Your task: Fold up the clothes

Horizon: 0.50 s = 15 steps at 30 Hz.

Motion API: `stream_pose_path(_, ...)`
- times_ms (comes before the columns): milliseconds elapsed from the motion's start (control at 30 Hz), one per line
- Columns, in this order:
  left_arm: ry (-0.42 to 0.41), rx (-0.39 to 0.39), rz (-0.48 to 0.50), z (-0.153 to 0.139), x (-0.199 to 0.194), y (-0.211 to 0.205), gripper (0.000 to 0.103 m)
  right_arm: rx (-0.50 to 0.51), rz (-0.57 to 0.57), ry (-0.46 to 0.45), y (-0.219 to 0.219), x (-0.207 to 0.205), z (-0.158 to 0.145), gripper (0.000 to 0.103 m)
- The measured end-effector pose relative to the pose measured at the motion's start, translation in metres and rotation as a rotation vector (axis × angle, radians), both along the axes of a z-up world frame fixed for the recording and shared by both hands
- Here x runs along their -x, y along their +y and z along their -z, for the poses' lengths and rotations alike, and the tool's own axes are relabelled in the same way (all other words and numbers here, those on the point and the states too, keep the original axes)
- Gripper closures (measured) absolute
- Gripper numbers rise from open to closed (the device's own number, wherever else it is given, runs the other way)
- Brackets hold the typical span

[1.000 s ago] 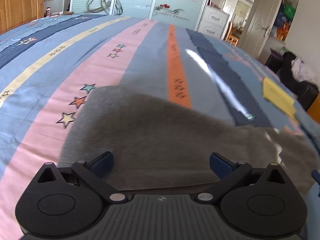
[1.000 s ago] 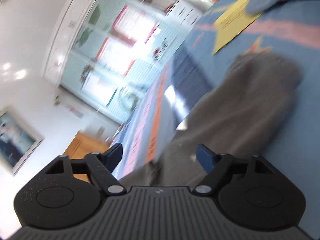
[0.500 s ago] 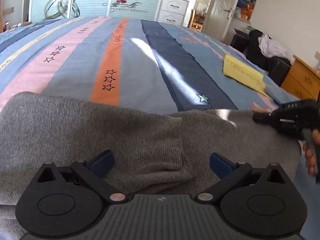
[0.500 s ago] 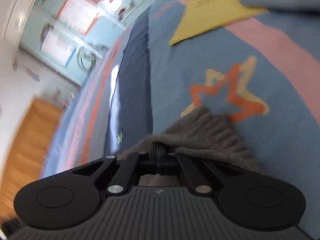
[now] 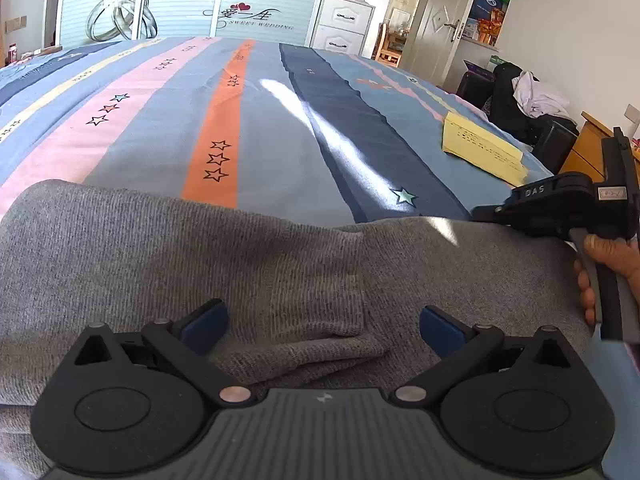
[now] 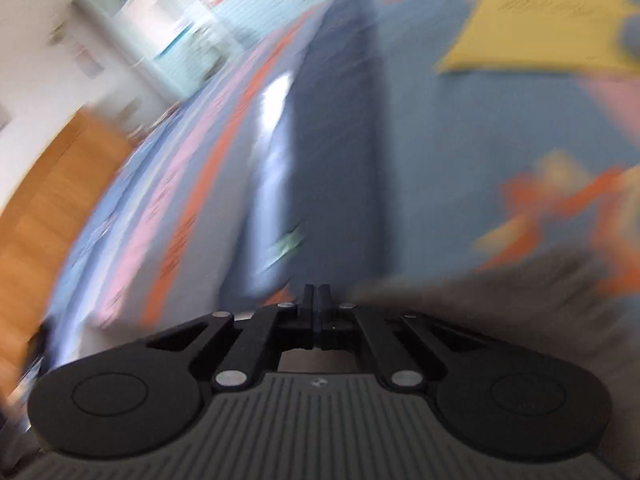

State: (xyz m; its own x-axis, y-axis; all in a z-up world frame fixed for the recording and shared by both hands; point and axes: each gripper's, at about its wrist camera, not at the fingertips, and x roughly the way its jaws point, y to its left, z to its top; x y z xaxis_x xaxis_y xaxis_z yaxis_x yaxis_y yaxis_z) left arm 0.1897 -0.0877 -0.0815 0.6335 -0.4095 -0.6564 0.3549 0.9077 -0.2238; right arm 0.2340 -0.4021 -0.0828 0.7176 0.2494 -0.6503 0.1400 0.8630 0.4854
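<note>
A grey knit sweater (image 5: 280, 264) is spread across the near part of the bed (image 5: 160, 128), over a striped bedspread with star prints. Its far edge runs roughly straight from left to right in the left wrist view; the left edge is rounded. A folded-in sleeve (image 5: 320, 280) with a ribbed cuff lies on top, near the middle, its cuff edge just ahead of the left hand-held gripper (image 5: 323, 322).

The left hand-held gripper is held wide apart above the sweater, nothing between its blue pads (image 5: 204, 320).

The right hand-held gripper (image 5: 486, 213) is seen at the sweater's far right edge, held by a hand (image 5: 608, 264). In the right wrist view the right hand-held gripper (image 6: 316, 298) is pressed together; grey fabric (image 6: 500, 288) sits just beside its tips, but the frame is heavily blurred, so whether the sweater is pinched cannot be told.

A yellow paper (image 5: 480, 148) lies on the right part of the bed, well apart from the sweater. Beyond the sweater's far edge the bedspread is bare up to the wardrobe (image 5: 200, 0) at the back. A wooden nightstand (image 5: 588, 148) and a dark chair with clothes (image 5: 524, 100) stand off the bed's right side.
</note>
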Motion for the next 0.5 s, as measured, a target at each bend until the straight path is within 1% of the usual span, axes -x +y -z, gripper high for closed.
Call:
stream_pose_path(33,0.003,0.007,-0.002,0.0,-0.001,0.001,0.001,0.008,0.029,-0.006,-0.006,0.001,-0.003,0.103)
stream_pose_path(67,0.005,0.013,-0.004,0.0,-0.001,0.001,0.001,0.016,0.058,-0.012,-0.012,0.003,-0.005,0.093)
stream_pose_path(167,0.001,0.011,-0.005,0.0,-0.001,0.0,0.001,-0.07,-0.049,-0.081,-0.002,0.024,-0.015,0.084)
stream_pose_path(200,-0.001,0.01,-0.006,0.001,0.0,0.0,0.001,-0.102,-0.09,-0.105,0.003,0.031,-0.019,0.078)
stream_pose_path(233,-0.003,0.009,-0.006,0.001,0.0,0.0,0.001,-0.098,-0.102,-0.088,0.004,0.033,-0.016,0.071)
stream_pose_path(300,-0.006,0.01,-0.007,0.001,0.001,-0.001,0.001,-0.075,-0.111,-0.032,0.007,0.034,-0.008,0.071)
stream_pose_path(333,-0.003,0.014,-0.009,0.001,0.001,0.0,0.001,-0.02,-0.082,-0.01,0.002,0.034,-0.003,0.09)
stream_pose_path(367,-0.001,0.017,-0.01,0.001,0.0,0.0,0.001,0.016,-0.042,-0.003,-0.006,0.034,-0.001,0.103)
stream_pose_path(467,0.001,0.011,-0.006,0.0,0.0,-0.001,0.001,0.067,0.093,-0.04,-0.024,0.043,-0.015,0.103)
stream_pose_path(500,0.0,0.006,-0.005,0.001,0.0,-0.002,0.001,0.097,0.116,-0.049,-0.025,0.046,-0.02,0.096)
